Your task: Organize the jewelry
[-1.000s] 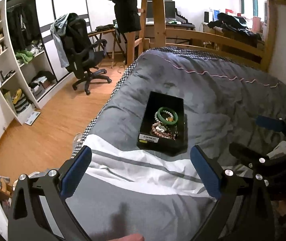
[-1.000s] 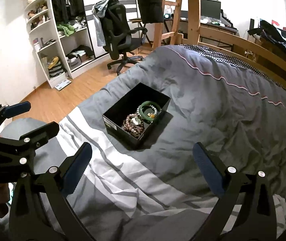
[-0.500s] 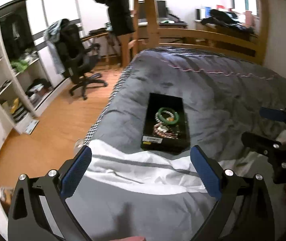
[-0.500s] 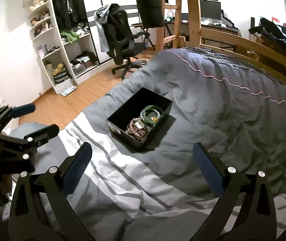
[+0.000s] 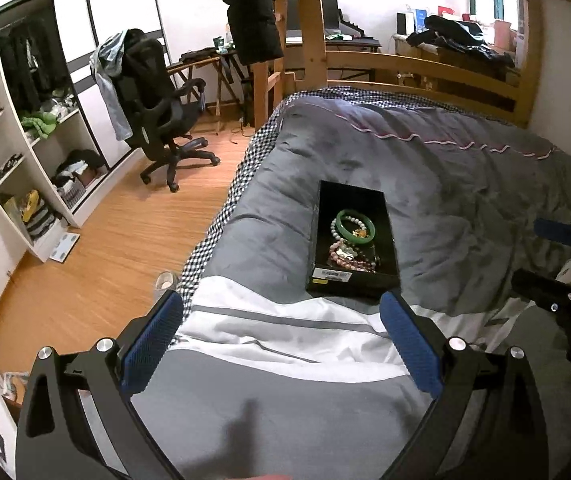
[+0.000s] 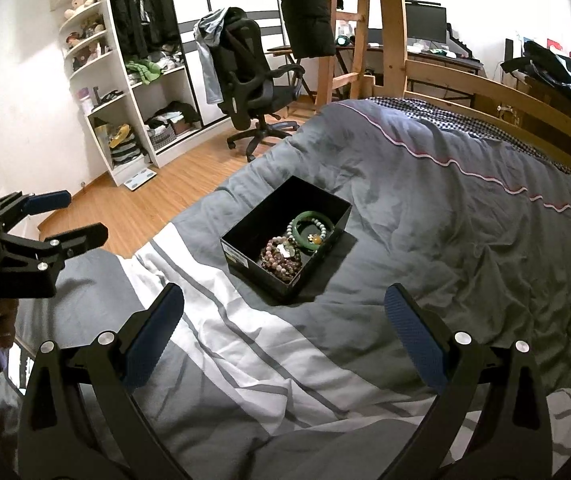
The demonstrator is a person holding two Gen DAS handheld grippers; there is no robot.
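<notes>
A black open box (image 5: 351,280) (image 6: 241,258) sits on the grey duvet. Inside lie a green bangle (image 5: 354,226) (image 6: 305,232), a pale bead bracelet (image 5: 335,232) and pink-brown bead bracelets (image 5: 347,258) (image 6: 281,262). My left gripper (image 5: 281,320) is open and empty, held above the bed short of the box; it also shows in the right wrist view (image 6: 65,216). My right gripper (image 6: 283,316) is open and empty, short of the box; it also shows in the left wrist view (image 5: 541,252).
The bed has a grey and white striped duvet (image 6: 245,340) and a wooden frame (image 5: 425,68). Left of the bed lie wooden floor (image 5: 105,248), an office chair (image 5: 157,120), white shelves (image 5: 13,160) and a desk with a monitor (image 6: 425,24).
Both grippers stayed open and empty. The left wrist view has shifted slightly, and the box sits a little right of centre. The jewelry has not moved.
</notes>
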